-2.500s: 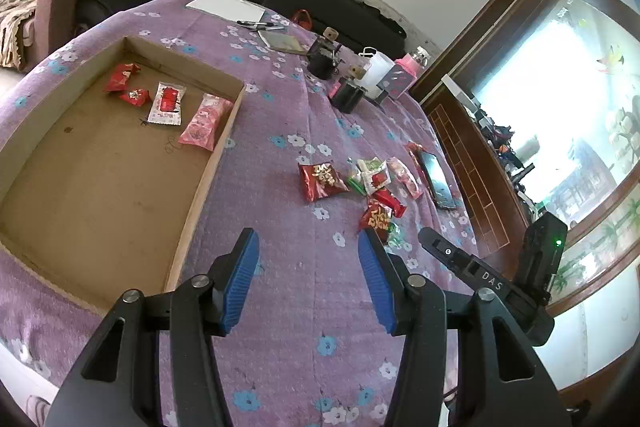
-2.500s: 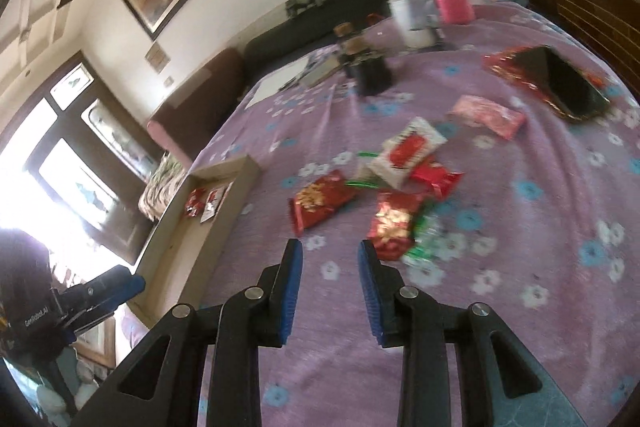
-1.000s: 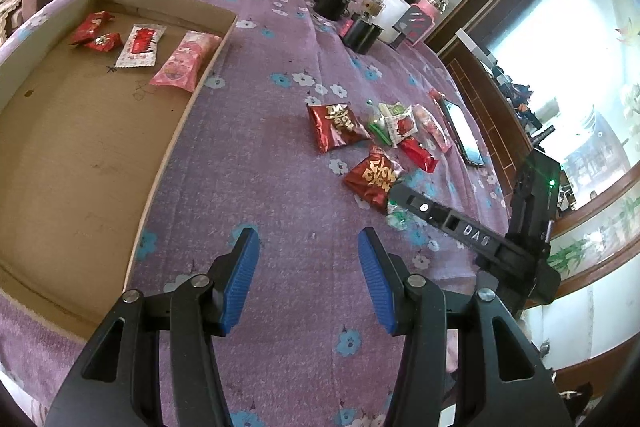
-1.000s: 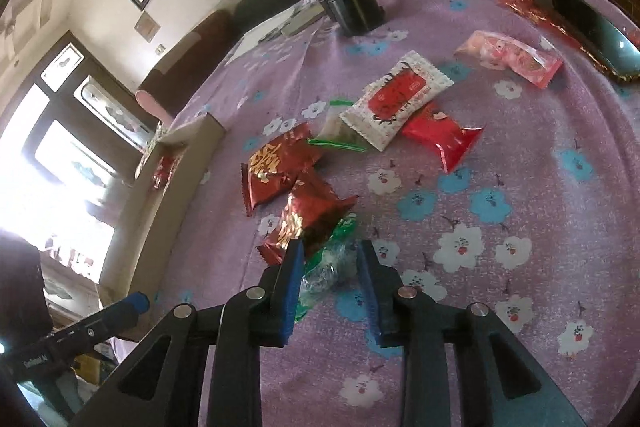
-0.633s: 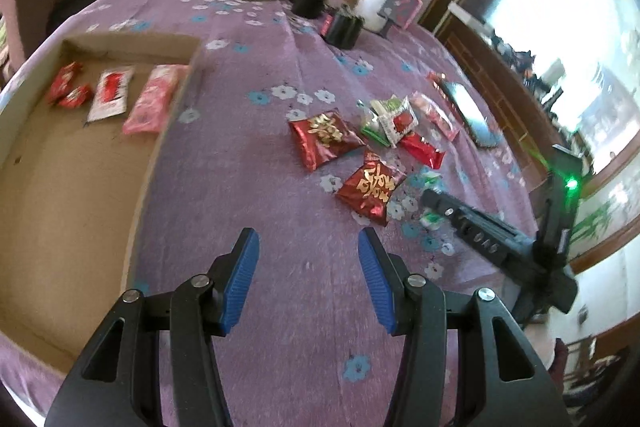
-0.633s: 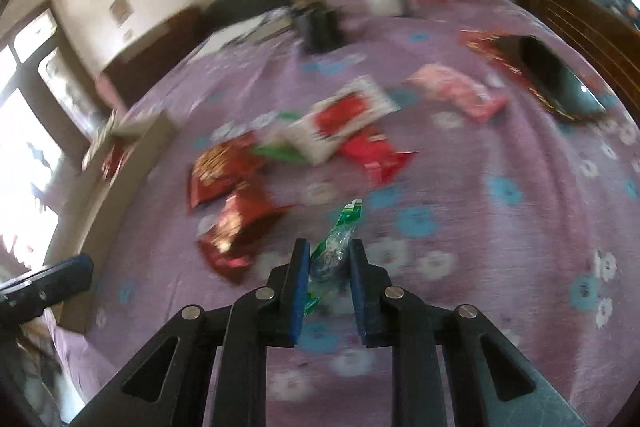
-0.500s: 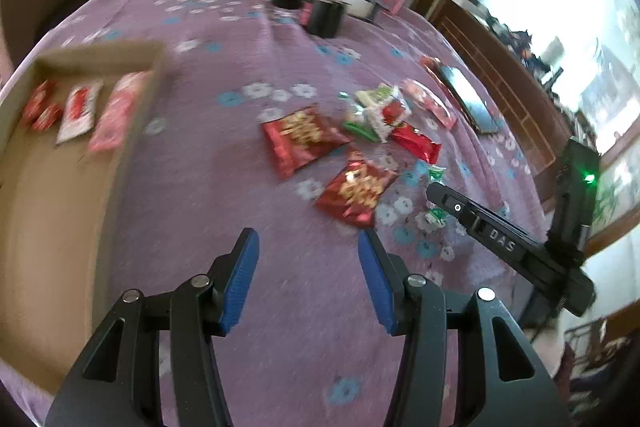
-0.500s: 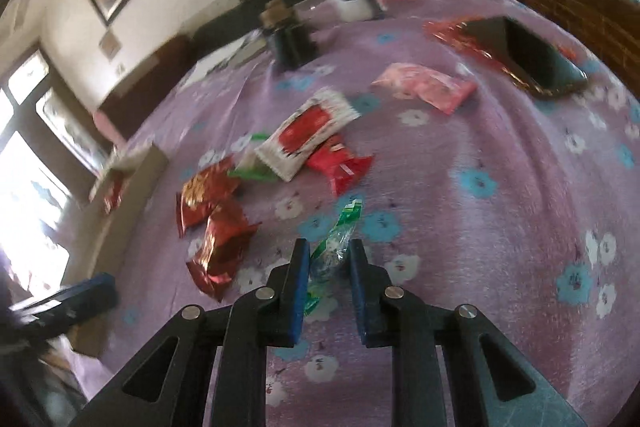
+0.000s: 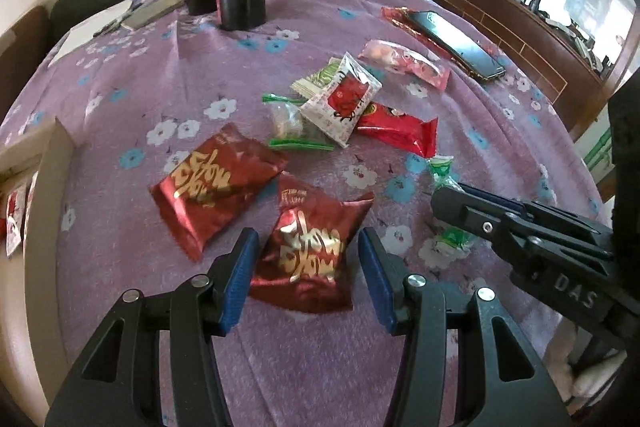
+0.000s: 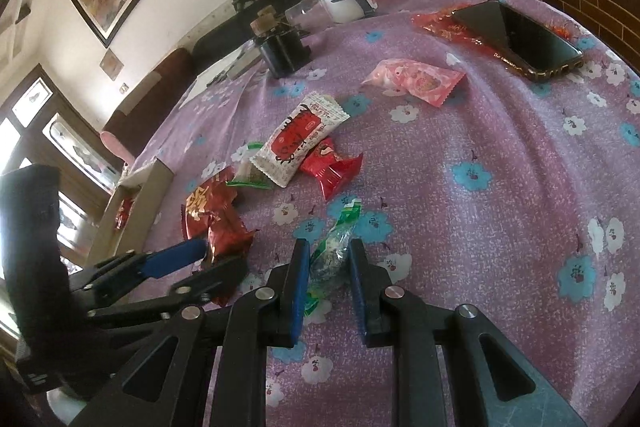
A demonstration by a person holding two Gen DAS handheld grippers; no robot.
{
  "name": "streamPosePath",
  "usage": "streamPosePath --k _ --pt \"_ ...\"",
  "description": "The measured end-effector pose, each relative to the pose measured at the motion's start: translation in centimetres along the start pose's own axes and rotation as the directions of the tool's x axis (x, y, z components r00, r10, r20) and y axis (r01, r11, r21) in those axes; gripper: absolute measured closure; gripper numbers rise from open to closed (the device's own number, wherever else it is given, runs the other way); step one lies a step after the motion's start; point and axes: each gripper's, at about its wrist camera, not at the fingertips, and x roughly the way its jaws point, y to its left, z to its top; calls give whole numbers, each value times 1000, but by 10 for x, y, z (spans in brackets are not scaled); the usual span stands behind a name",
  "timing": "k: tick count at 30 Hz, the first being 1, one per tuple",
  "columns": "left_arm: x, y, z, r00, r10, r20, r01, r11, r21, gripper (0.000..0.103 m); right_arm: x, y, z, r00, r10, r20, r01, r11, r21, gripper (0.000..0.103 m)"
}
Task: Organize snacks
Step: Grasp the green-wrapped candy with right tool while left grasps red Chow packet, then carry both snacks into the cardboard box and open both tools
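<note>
Step in hand: picking loose snacks off the counter (image 9: 132,39) so they can go into the cardboard tray (image 9: 52,163) at the left edge; each claw is at its own packet, so this reads as the grasp stage of a double pick.
Right claw (image 10: 329,267): drawn narrow and clamped on the green candy packet (image 10: 338,239); the packet stands up between the blue pads, its top end sticking out past the tips; in the left wrist view its two ends show either side of the claw.
Left claw (image 9: 308,269): about half open; it straddles the nearer red foil packet (image 9: 310,247), a pad on each side; the pads look just clear of the foil, not yet pressing.
Other snacks: a second red foil packet (image 9: 218,189) lies just beside the first; a white-and-red sachet (image 9: 344,99), a red wrapper (image 9: 396,131) and a pink packet (image 9: 404,63) lie farther back on the purple cloth; a phone (image 9: 456,45) lies near the far edge.
Next move, as I judge it: close the left claw squarely on the foil packet without pinching its neighbour; then lift both and carry them left to the tray.
Risk: slick puffy foil may squirm out of a shallow grip.
</note>
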Motion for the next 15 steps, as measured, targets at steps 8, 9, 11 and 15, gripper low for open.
streamPosePath --k 8,9,11,15 --pt "2 -1 2 999 14 33 -14 1000 1 67 -1 -1 0 1000 9 1 -9 1000 4 82" --pt "1 0 0 999 8 35 -8 1000 -9 68 -2 -1 0 1000 12 5 -12 1000 5 82" --pt "-7 3 -2 999 -10 43 11 999 -30 68 -5 -1 1 1000 17 19 -17 1000 6 83" --pt "-35 9 -11 994 -66 83 72 995 -72 67 -10 1 1 999 24 49 -24 1000 1 83"
